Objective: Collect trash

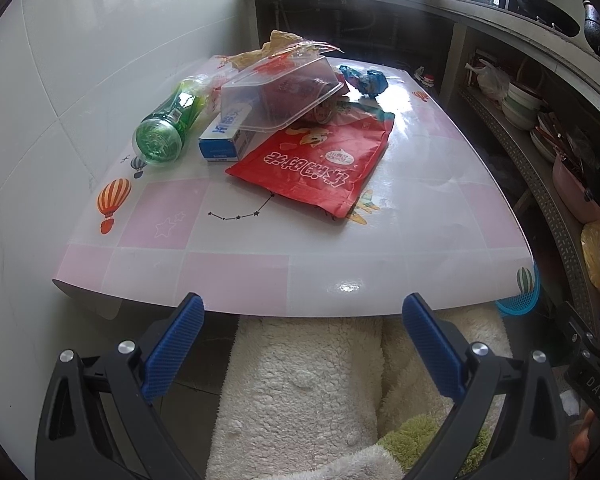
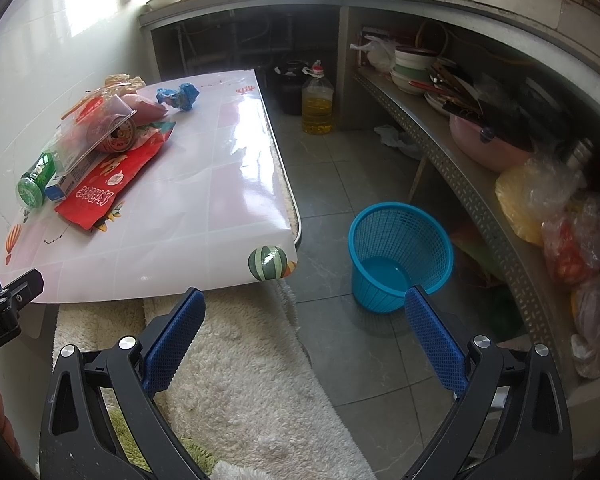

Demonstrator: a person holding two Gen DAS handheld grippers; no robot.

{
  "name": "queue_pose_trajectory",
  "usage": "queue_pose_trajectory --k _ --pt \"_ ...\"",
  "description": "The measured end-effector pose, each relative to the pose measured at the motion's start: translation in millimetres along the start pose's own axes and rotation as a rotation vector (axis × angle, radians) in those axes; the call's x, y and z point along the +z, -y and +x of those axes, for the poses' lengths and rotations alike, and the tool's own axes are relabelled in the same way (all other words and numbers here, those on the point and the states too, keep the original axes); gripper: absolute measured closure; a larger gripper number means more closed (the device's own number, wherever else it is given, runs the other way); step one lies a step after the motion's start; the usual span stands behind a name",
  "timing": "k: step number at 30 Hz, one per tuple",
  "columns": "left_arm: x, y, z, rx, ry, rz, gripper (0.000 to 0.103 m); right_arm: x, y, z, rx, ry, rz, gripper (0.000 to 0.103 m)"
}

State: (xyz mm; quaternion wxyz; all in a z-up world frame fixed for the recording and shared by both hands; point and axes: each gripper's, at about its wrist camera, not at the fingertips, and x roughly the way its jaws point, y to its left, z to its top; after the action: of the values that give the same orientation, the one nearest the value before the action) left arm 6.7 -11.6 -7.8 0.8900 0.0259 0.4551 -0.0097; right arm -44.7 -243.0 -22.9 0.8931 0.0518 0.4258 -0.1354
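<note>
Red snack bag (image 1: 312, 168) lies mid-bench (image 1: 260, 276), trash heaped behind toward the far-left corner: green bottle (image 1: 166, 128), clear tub (image 1: 280, 92). Left tongs (image 1: 302, 312) gape wide, empty. Right wrist: right tongs (image 2: 304, 308) wide, empty; blue basket (image 2: 400, 256) on floor beside the bench's right edge.

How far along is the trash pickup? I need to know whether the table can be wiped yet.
Nothing looks done: the blue basket on the floor looks empty. Nothing is in hand; the left gripper and right gripper are both open, short of the table. Left: the green bottle, small box, clear container, can, red bag and blue wrapper.
</note>
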Motion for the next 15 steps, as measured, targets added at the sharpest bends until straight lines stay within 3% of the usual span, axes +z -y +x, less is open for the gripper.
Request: queue_pose_trajectory --k 15 --pt "0.2 0.3 0.0 0.001 0.000 0.000 0.006 0.1 0.9 -1.1 0.000 0.000 0.000 0.008"
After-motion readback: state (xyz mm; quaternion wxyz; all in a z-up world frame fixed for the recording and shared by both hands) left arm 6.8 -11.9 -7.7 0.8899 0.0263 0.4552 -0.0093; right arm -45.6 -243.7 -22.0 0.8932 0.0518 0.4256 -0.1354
